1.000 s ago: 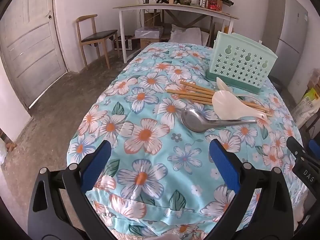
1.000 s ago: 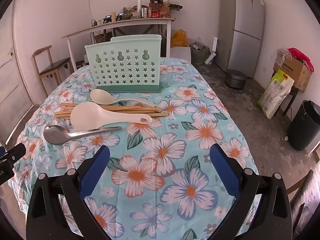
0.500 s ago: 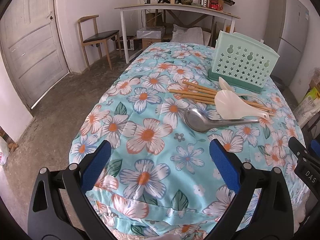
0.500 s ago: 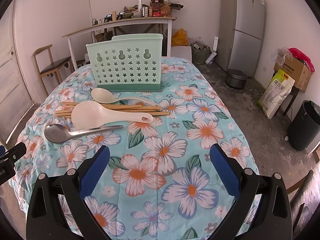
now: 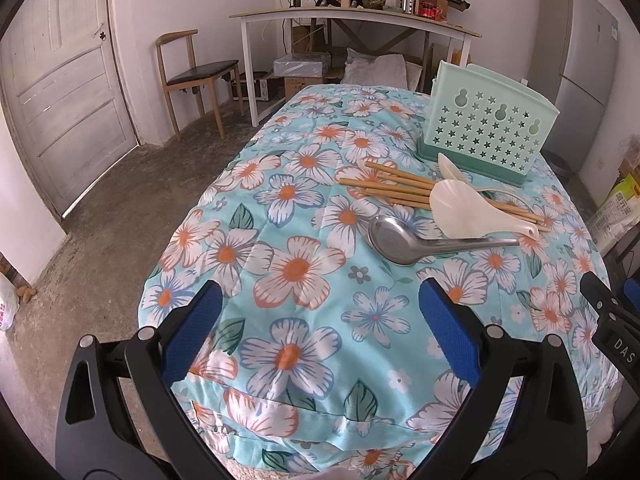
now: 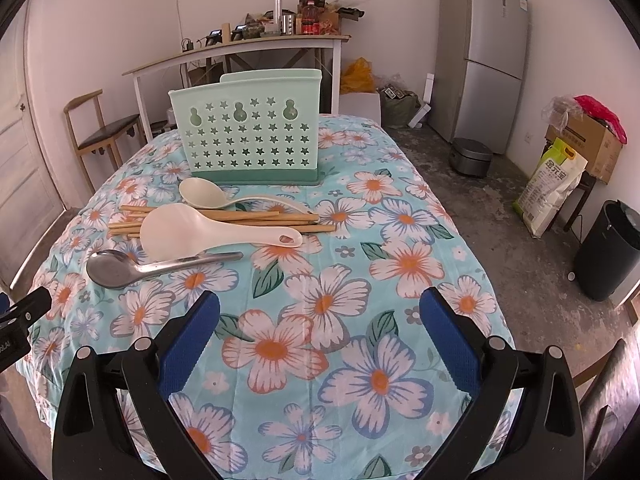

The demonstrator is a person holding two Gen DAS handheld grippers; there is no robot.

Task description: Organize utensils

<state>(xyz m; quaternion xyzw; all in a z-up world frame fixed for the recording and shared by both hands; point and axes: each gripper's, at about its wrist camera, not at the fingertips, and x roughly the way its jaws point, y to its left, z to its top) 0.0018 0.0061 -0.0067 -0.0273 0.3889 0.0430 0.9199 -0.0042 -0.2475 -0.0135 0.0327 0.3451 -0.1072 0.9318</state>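
A mint green utensil holder [image 6: 250, 140] with star holes stands upright on the flowered table; it also shows in the left wrist view [image 5: 486, 128]. In front of it lie several wooden chopsticks [image 6: 224, 220] [image 5: 392, 188], a small cream spoon [image 6: 208, 194] [image 5: 450, 166], a white rice paddle [image 6: 188, 232] [image 5: 464, 212] and a steel spoon [image 6: 120, 268] [image 5: 400, 240]. My left gripper [image 5: 320, 332] is open and empty above the table's near end, short of the steel spoon. My right gripper [image 6: 320, 332] is open and empty, near the table's front edge, to the right of the utensils.
The table is covered by a blue flowered cloth [image 6: 360, 280]. A wooden chair [image 5: 188, 76], a white desk [image 5: 352, 20], a grey fridge [image 6: 484, 52], a black bin [image 6: 608, 252], a rice sack [image 6: 552, 188] and a door [image 5: 60, 100] stand around the table.
Both grippers have drifted slightly; the holder and utensils sit a little lower in each view. Nothing was touched and both grippers stay open.
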